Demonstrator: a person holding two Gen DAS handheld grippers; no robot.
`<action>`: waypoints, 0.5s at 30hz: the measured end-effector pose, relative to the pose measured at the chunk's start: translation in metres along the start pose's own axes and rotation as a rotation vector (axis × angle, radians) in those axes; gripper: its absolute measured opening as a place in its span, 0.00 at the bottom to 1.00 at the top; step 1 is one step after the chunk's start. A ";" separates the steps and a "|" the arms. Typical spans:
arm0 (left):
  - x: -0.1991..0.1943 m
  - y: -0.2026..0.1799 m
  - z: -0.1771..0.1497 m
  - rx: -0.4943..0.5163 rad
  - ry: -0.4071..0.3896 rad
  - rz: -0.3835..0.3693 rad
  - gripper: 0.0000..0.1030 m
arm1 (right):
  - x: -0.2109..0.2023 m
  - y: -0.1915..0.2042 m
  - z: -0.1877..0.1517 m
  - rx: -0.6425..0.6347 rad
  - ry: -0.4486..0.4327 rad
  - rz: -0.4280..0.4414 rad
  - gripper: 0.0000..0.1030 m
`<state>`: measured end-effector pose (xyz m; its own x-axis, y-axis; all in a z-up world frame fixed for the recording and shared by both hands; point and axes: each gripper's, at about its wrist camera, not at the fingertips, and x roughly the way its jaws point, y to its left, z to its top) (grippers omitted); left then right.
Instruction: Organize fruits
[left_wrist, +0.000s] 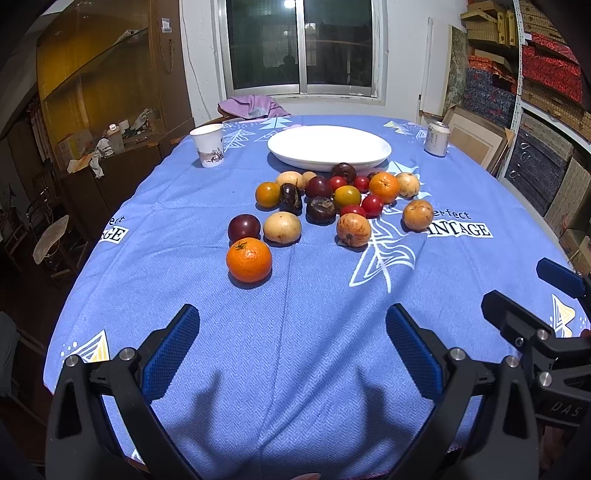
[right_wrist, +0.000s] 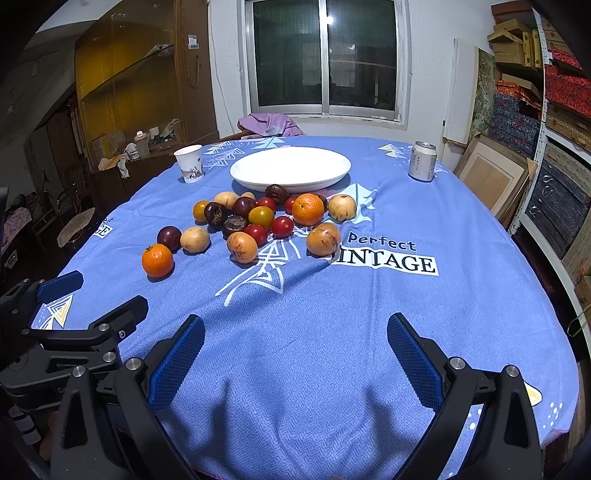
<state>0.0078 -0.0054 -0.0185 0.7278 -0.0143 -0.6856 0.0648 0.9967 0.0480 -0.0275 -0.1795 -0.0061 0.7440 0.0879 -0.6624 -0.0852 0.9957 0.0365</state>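
Fruits (left_wrist: 332, 199) heaped loose on the blue cloth near the middle of the counter (left_wrist: 295, 332), just in front of the empty white plate (left_wrist: 328, 147) toward the far edge. One orange (left_wrist: 249, 259) nearest the left gripper (left_wrist: 291, 332), beside a dark plum (left_wrist: 243, 228). Left fingers (left_wrist: 173, 350) wide apart, holding nothing, over the near edge. Right gripper (right_wrist: 295, 339) alongside, fingers (right_wrist: 413, 354) likewise spread and empty. Paper cup (left_wrist: 208, 144) near the far left edge, can (left_wrist: 437, 138) near the far right edge.
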 end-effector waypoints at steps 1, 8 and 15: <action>0.000 0.000 0.000 0.000 0.000 0.000 0.96 | 0.000 0.000 0.000 0.001 0.001 0.001 0.97; 0.005 0.004 0.000 -0.013 0.015 -0.042 0.96 | 0.006 -0.005 -0.001 0.023 0.031 0.045 0.97; 0.032 0.028 0.003 -0.082 0.067 -0.095 0.96 | 0.030 -0.018 0.000 0.037 0.076 0.076 0.97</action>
<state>0.0346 0.0219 -0.0366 0.6733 -0.1065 -0.7316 0.0734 0.9943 -0.0772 -0.0038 -0.1950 -0.0270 0.6836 0.1622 -0.7116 -0.1142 0.9868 0.1151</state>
